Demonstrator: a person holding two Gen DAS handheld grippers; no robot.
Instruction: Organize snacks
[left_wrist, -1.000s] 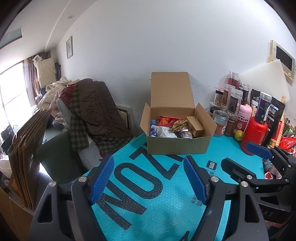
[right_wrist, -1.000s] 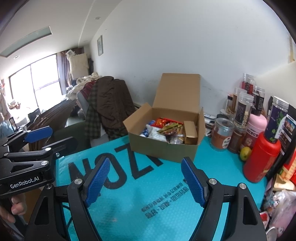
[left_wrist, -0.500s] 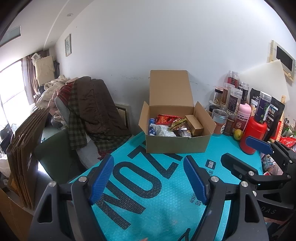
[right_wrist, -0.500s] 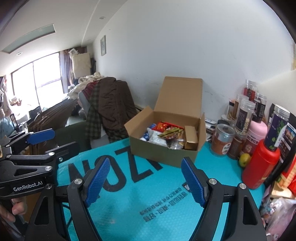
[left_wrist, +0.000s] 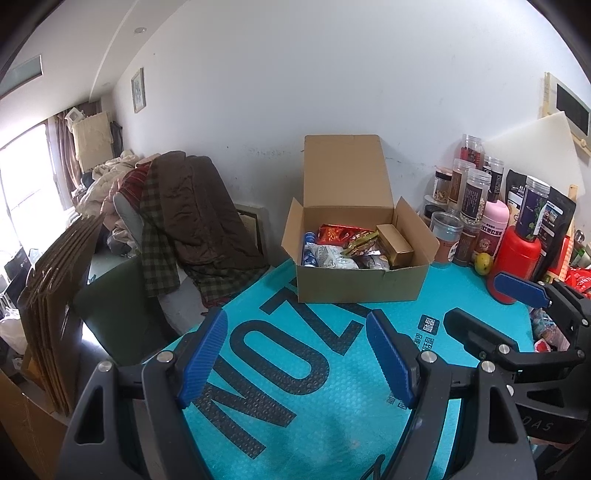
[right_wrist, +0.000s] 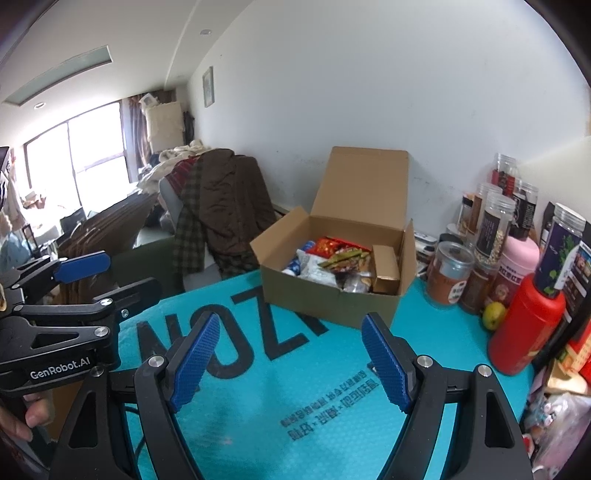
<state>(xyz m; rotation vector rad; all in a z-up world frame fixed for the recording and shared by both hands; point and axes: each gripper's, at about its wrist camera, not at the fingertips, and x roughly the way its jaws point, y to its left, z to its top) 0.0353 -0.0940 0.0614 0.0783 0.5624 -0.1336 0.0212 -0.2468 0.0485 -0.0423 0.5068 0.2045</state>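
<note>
**A:** So, where do the snacks sit right now?

**B:** Nearly all of them lie inside the open brown cardboard box (left_wrist: 360, 284) at the far side of the teal bubble-wrap mat (left_wrist: 295, 387), its lid flap standing up against the white wall. I can make out a red foil packet (left_wrist: 334, 233), a white crinkled bag (left_wrist: 332, 257) and a small gold carton (left_wrist: 394, 244) tucked into the right end.

**A:** And the grippers?

**B:** Both hover over the near part of the mat, well apart from the box. The left gripper (left_wrist: 295, 363) has its blue pads spread with nothing between them; the right gripper (right_wrist: 291, 363) is the same, jaws parted and empty. They point slightly downward towards the box, which I judge is a ready stance before reaching in or fetching more.

**A:** Why is the box placed there?

**B:** Probably so the raised lid leans on the wall and stays out of the way, leaving the top free for dropping things in.

**A:** Anything left outside?

**B:** To the right stand clear plastic jars with dark labels (right_wrist: 493, 229), a red bottle (right_wrist: 526, 325), a pink bottle (right_wrist: 519, 258) and a small yellow-green fruit (right_wrist: 494, 314). At the far right edge there may be loose wrapped snacks (left_wrist: 580, 278), though the fisheye blurs them too much to be sure.
</note>
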